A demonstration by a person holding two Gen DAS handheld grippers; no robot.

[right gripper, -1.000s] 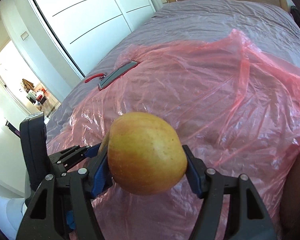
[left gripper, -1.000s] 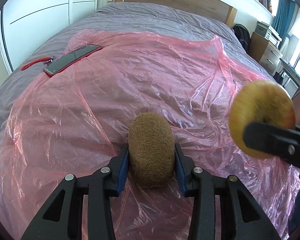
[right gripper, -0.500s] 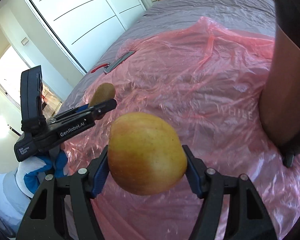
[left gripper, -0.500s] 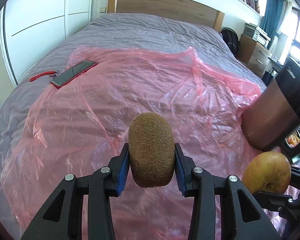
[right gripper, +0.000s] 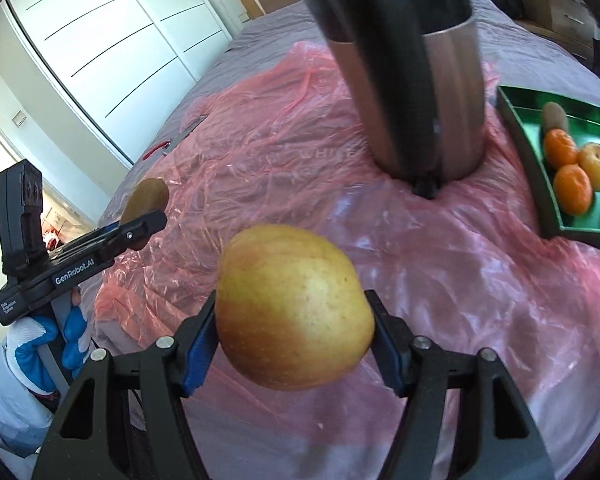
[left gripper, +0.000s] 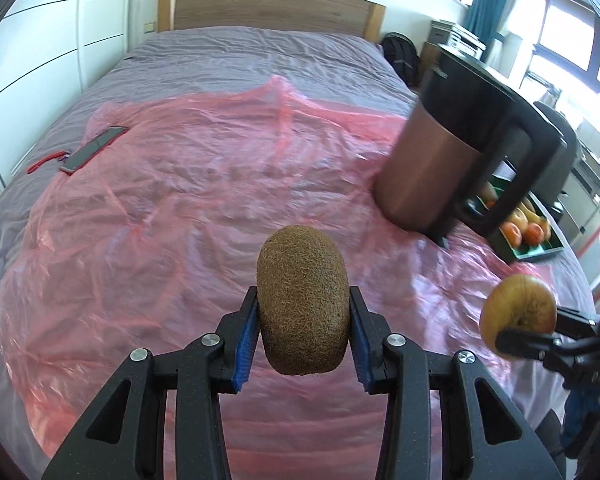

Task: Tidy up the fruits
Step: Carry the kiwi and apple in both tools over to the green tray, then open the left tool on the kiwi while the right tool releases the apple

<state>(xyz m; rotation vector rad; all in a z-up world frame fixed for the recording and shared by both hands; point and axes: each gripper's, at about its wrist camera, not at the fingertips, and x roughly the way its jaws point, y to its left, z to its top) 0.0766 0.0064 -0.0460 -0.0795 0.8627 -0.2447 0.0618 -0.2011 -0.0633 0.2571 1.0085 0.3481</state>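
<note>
Kiwi (left gripper: 303, 304) clamped between blue pads of left gripper (left gripper: 303, 336), held in air above pink plastic sheet (left gripper: 172, 208). Apple (right gripper: 294, 306) clamped same way in right gripper (right gripper: 294, 336), also airborne, stem axis roughly sideways. Both fruits well apart from each other, neither touching the sheet.

Green tray (right gripper: 528, 168) sits at right edge of sheet, already holding tangerines (right gripper: 572, 188), another kiwi, an apple-like fruit, part of a banana. Copper kettle (right gripper: 428, 92) with black handle stands between grippers and tray, just beside tray's near-left corner.

Step in hand, by judgement: transport leg, both fruits picked, not yet delivered. Tray partly filled, so mid-task.

Next move likely: swing right gripper round kettle toward tray, lower apple into bare near corner, release. Left to follow with kiwi. Risks: clipping kettle handle, apple rolling onto tangerines, soft bed letting tray tilt.

Phone (left gripper: 94, 149) with red strap lies far left on the bed, irrelevant.
</note>
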